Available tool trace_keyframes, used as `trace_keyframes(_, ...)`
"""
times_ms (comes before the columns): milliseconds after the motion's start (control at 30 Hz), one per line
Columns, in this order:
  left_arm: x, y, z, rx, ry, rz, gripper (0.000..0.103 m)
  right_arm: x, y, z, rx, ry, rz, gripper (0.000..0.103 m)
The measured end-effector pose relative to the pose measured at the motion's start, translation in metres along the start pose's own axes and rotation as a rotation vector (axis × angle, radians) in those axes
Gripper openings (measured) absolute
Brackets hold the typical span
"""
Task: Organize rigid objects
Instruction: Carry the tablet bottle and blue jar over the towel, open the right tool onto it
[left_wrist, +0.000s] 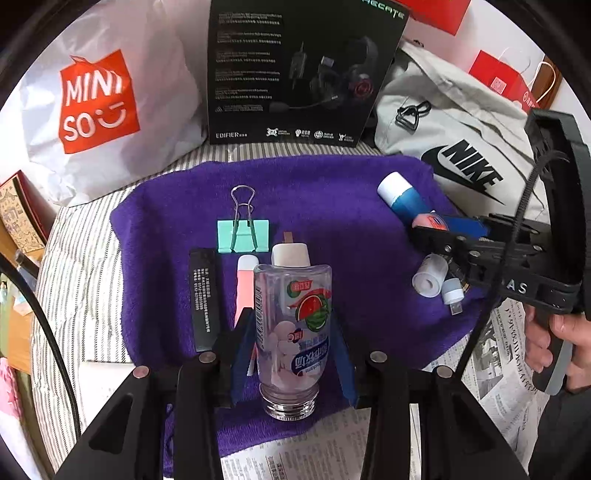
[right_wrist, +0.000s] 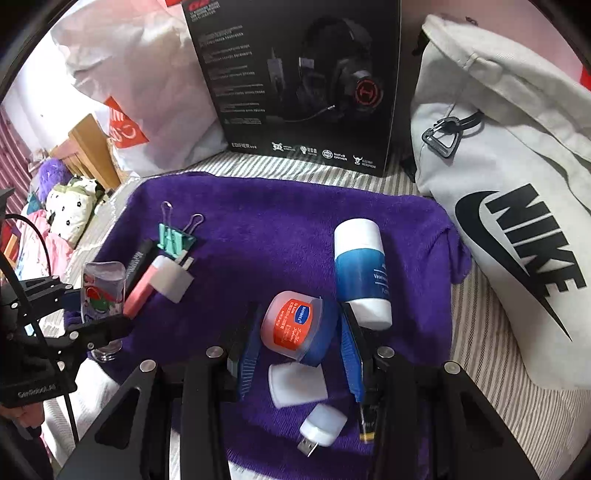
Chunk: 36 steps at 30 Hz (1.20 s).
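On a purple towel (left_wrist: 332, 184) my left gripper (left_wrist: 293, 347) is shut on a clear bottle with a watermelon label (left_wrist: 291, 325), its neck toward the camera. Beyond it lie a mint binder clip (left_wrist: 243, 236), a black flat stick (left_wrist: 203, 299), a pink tube (left_wrist: 245, 284) and a white capped piece (left_wrist: 290, 254). My right gripper (right_wrist: 299, 350) is shut on an orange-labelled jar with a blue lid (right_wrist: 291, 325), held tilted. A blue-and-white bottle (right_wrist: 362, 269) lies just beyond it. A white tub (right_wrist: 297, 384) and a white USB light (right_wrist: 321, 424) lie under the fingers.
A black headset box (left_wrist: 303, 66) stands behind the towel, with a white Miniso bag (left_wrist: 99, 99) to its left and a grey Nike bag (left_wrist: 461, 122) to its right. Newspaper (left_wrist: 509, 350) covers the near right. A hand (left_wrist: 565, 328) holds the right gripper.
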<state>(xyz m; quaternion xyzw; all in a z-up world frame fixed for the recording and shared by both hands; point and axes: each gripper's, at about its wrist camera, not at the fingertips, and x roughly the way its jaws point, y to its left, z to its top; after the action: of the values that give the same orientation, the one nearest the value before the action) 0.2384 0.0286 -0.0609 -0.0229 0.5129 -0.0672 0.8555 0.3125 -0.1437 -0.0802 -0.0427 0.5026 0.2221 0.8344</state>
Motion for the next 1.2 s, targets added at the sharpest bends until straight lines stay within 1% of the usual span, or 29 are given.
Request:
trace_keyframes(167,0.008,-0.004,0.000,0.020,0.015,-0.001,0.038,0.013,-0.002,0.001,-0.008,0.016,-0.011,0.040)
trace_keyframes(500,0.012,-0.003,-0.001,0.021,0.028,-0.003,0.038,0.035,-0.001,0.000,-0.033,0.045,-0.015,0.041)
trace_keyframes(767,0.016,-0.001,-0.001,0.024,0.036,-0.010,0.038,0.032,-0.003,-0.003,-0.054,0.026,0.003,0.041)
trace_keyframes(900,0.017,-0.002,-0.001,0.026,0.038,-0.007,0.038,0.029,-0.005,-0.004,-0.058,0.044,0.021,0.042)
trace_keyframes(1200,0.022,-0.006,0.000,0.062,0.051,-0.006,0.038,-0.001,-0.019,-0.010,-0.027,0.015,0.013,0.043)
